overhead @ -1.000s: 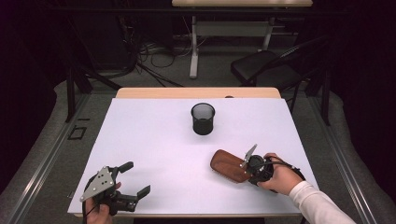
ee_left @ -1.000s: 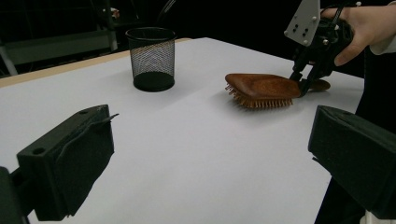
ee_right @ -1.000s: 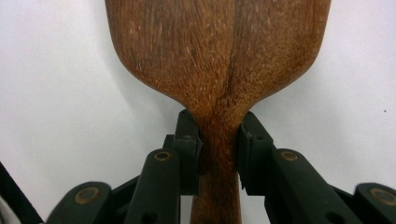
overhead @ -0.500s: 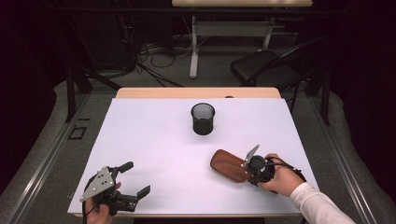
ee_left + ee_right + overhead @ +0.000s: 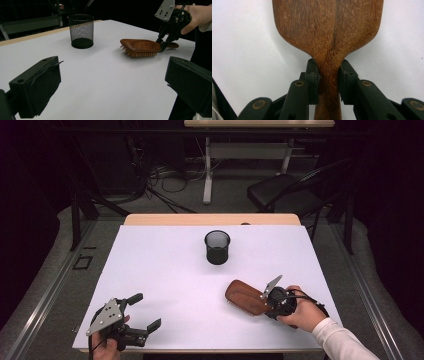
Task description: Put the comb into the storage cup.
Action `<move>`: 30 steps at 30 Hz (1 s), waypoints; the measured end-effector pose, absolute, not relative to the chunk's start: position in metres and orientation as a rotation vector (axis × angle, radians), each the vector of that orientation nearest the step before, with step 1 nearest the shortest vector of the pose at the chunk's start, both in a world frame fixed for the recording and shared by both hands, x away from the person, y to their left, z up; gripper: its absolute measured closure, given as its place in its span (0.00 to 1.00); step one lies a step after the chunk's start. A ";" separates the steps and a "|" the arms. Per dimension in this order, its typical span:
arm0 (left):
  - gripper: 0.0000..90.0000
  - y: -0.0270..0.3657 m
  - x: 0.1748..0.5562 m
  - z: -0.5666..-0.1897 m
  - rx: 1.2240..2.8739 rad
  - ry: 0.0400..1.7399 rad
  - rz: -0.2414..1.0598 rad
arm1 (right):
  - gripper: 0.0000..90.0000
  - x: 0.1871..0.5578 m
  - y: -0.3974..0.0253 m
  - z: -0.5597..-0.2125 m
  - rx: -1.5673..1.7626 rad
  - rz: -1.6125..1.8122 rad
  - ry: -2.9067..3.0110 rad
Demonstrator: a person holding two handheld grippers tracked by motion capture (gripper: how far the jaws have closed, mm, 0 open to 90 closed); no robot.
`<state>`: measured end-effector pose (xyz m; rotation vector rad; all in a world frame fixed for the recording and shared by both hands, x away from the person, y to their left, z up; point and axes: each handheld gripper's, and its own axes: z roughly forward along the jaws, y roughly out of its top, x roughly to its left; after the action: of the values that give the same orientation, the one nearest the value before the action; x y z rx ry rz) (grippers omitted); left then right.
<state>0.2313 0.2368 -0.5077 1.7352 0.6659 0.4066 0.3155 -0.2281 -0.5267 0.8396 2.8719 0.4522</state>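
Note:
A wooden hairbrush [image 5: 245,296] lies bristles down on the white table [image 5: 165,270], at the front right. My right gripper [image 5: 268,301] is shut on the neck of the hairbrush [image 5: 329,32], with both pads [image 5: 313,82] pressed against the handle; the left gripper view shows this right gripper [image 5: 162,44] at the end of the hairbrush [image 5: 140,46]. My left gripper [image 5: 145,311] stands open near the front left edge, its wide-apart jaws holding nothing. A black mesh cup [image 5: 217,247] stands upright at the table's middle back.
The mesh cup [image 5: 80,30] is the sole other object on the table. Beyond the far wooden edge [image 5: 210,219] are a dark chair [image 5: 285,195], cables on the floor and a desk frame. Open white surface lies between the two grippers.

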 end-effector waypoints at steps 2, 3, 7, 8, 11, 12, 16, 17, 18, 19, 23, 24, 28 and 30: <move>0.00 0.237 0.231 -0.508 1.737 0.665 0.408 | 0.81 0.315 -0.229 -0.526 0.844 0.460 2.875; 0.00 0.237 0.231 -0.508 1.737 0.665 0.408 | 0.81 0.315 -0.229 -0.526 0.847 0.463 2.874; 0.00 0.237 0.231 -0.508 1.734 0.667 0.407 | 0.81 0.314 -0.229 -0.526 0.841 0.480 2.863; 0.00 0.237 0.231 -0.508 1.737 0.665 0.408 | 0.81 0.314 -0.229 -0.527 0.843 0.485 2.862; 0.00 0.237 0.231 -0.508 1.740 0.666 0.409 | 0.81 0.314 -0.230 -0.527 0.841 0.499 2.857; 0.00 0.237 0.231 -0.508 1.740 0.667 0.410 | 0.81 0.313 -0.230 -0.526 0.849 0.505 2.854; 0.00 0.237 0.231 -0.508 1.739 0.668 0.408 | 0.81 0.312 -0.230 -0.526 0.847 0.521 2.846; 0.00 0.237 0.232 -0.508 1.739 0.668 0.409 | 0.81 0.312 -0.230 -0.526 0.849 0.534 2.839; 0.00 0.237 0.232 -0.508 1.739 0.668 0.408 | 0.81 0.312 -0.230 -0.526 0.852 0.538 2.834; 0.00 0.237 0.232 -0.508 1.736 0.670 0.407 | 0.81 0.311 -0.230 -0.527 0.859 0.543 2.832; 0.00 0.237 0.232 -0.508 1.739 0.670 0.405 | 0.81 0.311 -0.230 -0.527 0.864 0.560 2.822; 0.00 0.237 0.232 -0.508 1.739 0.670 0.406 | 0.81 0.311 -0.230 -0.526 0.863 0.565 2.820; 0.00 0.237 0.232 -0.508 1.738 0.669 0.404 | 0.81 0.310 -0.229 -0.525 0.858 0.582 2.809; 0.00 0.237 0.232 -0.508 1.739 0.669 0.404 | 0.81 0.310 -0.229 -0.524 0.866 0.597 2.798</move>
<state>0.2321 0.2369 -0.5080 1.7385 0.6688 0.4043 0.3100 -0.2294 -0.5240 0.8658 2.7980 0.5973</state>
